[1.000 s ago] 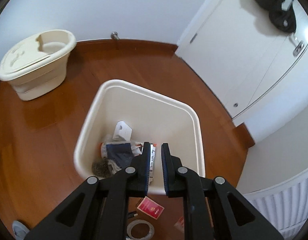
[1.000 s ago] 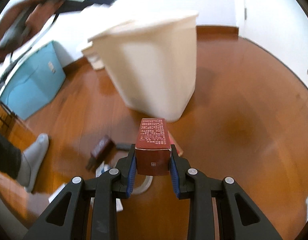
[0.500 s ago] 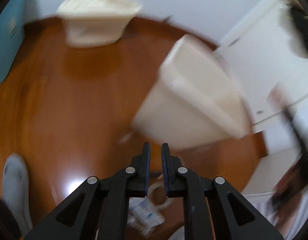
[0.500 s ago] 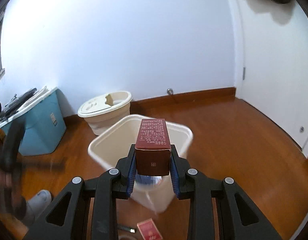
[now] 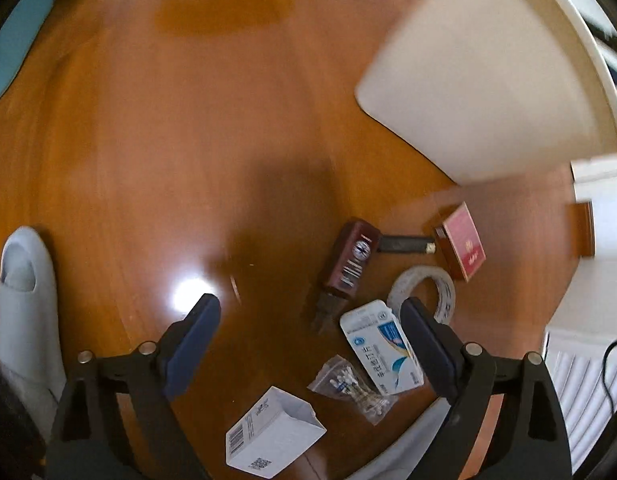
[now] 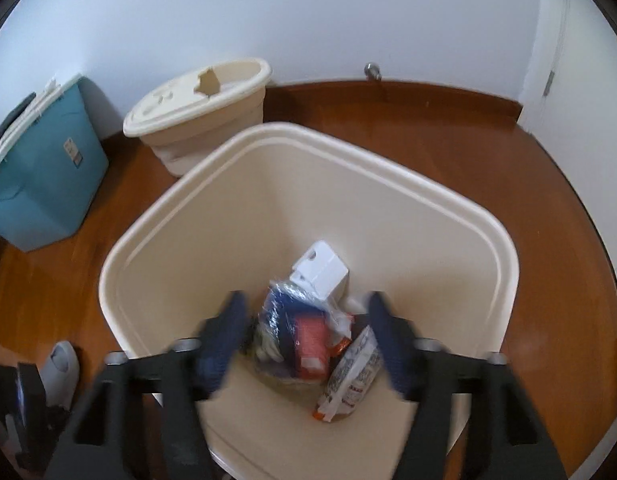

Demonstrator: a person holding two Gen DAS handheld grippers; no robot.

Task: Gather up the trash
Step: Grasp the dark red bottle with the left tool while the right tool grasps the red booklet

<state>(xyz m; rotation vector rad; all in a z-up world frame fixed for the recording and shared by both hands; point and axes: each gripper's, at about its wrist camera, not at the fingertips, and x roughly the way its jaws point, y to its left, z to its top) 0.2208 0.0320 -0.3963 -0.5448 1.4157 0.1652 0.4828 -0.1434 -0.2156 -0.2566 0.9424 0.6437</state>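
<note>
My left gripper (image 5: 310,308) points down at the wooden floor, its jaws opening wide with nothing between the pads. Under it lie a dark brown box (image 5: 350,264), a white-and-blue box (image 5: 382,346), a tape roll (image 5: 426,292), a red packet (image 5: 462,246), a bag of cotton swabs (image 5: 352,384) and a white carton (image 5: 272,436). My right gripper (image 6: 307,304) hangs over the cream bin (image 6: 268,136) with its jaws opening. The red box (image 6: 308,340) is free of the pads, down among the trash with a white box (image 6: 322,270) and a wrapper (image 6: 352,376).
A lidded cream container (image 6: 196,108) and a teal storage box (image 6: 40,168) stand by the back wall. The bin's outer wall (image 5: 480,92) rises at the upper right of the floor trash. A grey slipper (image 5: 24,304) is at the left, a radiator (image 5: 580,384) at the right.
My left gripper swung from above the bin down to the floor trash and opened. My right gripper carried the red box up over the bin and let it go.
</note>
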